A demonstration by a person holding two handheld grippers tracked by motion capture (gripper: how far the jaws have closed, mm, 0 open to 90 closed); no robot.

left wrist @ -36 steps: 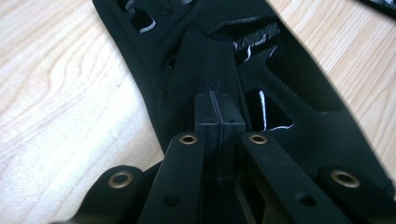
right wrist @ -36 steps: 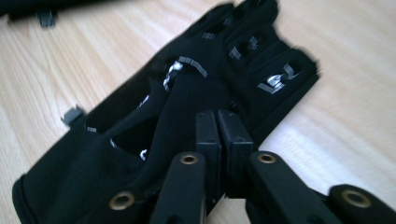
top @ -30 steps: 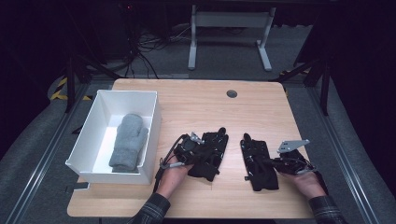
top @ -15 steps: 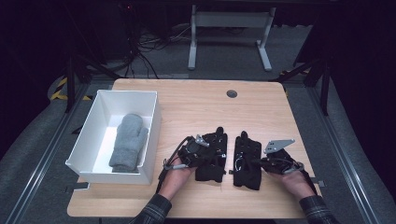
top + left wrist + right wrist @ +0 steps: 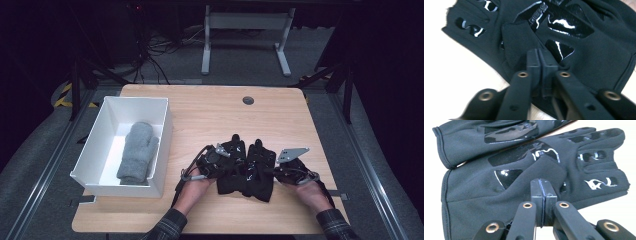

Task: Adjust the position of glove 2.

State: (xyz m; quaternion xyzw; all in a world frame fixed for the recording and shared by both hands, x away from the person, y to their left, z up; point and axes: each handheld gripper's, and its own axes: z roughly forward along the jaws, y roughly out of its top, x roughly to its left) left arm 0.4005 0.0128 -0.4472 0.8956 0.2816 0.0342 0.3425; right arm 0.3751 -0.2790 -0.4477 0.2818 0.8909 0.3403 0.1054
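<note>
The 2 black fabric gloves with glossy grip patches (image 5: 246,169) lie side by side on the tabletop (image 5: 210,115), soft, light and floppy, each pinched in closed tongs (image 5: 539,62) (image 5: 543,188) near the thumb, best gripped at the cuff.

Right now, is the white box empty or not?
Not empty: a grey mitten lies inside the white box.

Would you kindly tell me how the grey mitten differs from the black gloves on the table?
The grey mitten is plain, fuzzy and has no separate fingers; the black gloves have separate fingers and glossy patches. The mitten lies alone inside the white box; the gloves lie side by side on the bare wooden table, between the grippers. All lie flat.
</note>
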